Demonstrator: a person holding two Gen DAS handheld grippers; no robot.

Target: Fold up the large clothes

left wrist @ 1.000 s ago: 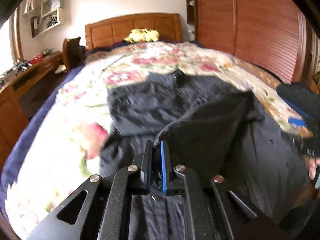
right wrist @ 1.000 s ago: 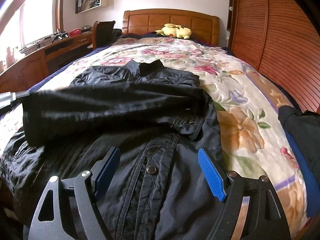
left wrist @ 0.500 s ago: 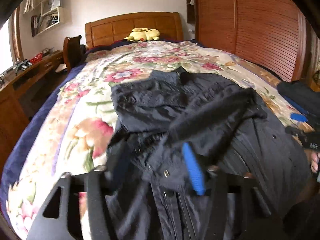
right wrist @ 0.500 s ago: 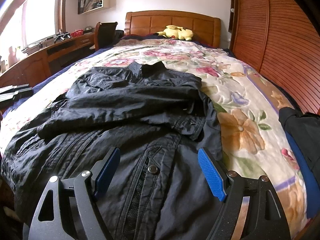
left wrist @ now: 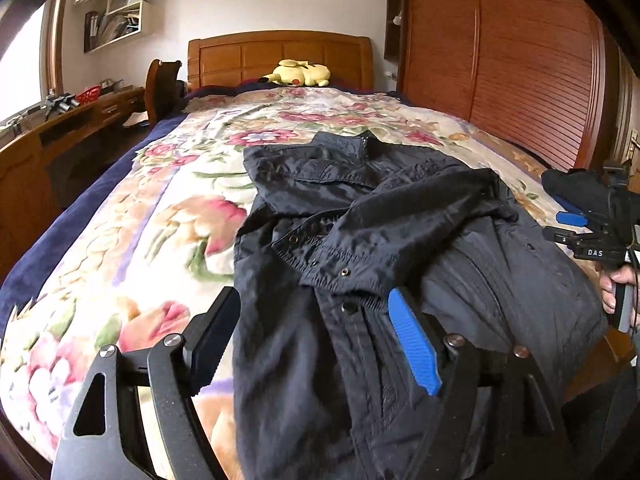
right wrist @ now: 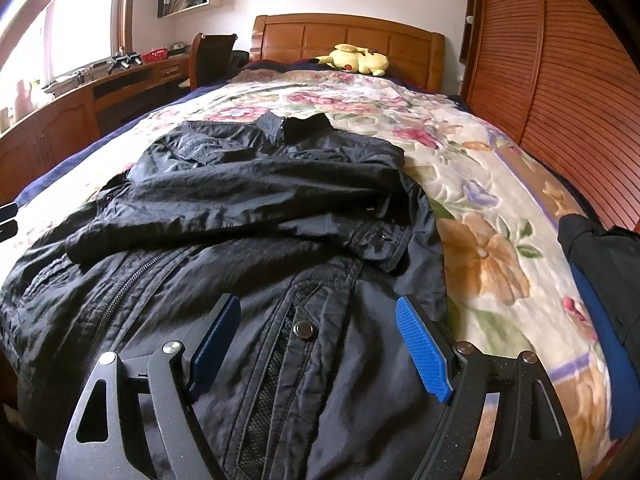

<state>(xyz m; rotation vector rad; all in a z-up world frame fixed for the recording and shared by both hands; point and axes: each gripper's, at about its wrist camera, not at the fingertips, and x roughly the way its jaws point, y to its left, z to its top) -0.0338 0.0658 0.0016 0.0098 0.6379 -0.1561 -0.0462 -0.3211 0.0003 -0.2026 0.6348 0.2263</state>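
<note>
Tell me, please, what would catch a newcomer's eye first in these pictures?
A large black jacket lies spread over the floral bedspread, one sleeve folded across its chest. A yellow plush toy rests by the wooden headboard. Both the left gripper and right gripper are open above the jacket.

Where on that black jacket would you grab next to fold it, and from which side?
Probably the bottom hem of the jacket, from the foot of the bed. Both sleeves already lie across the chest, and the hem edge drapes nearest both open grippers.
</note>
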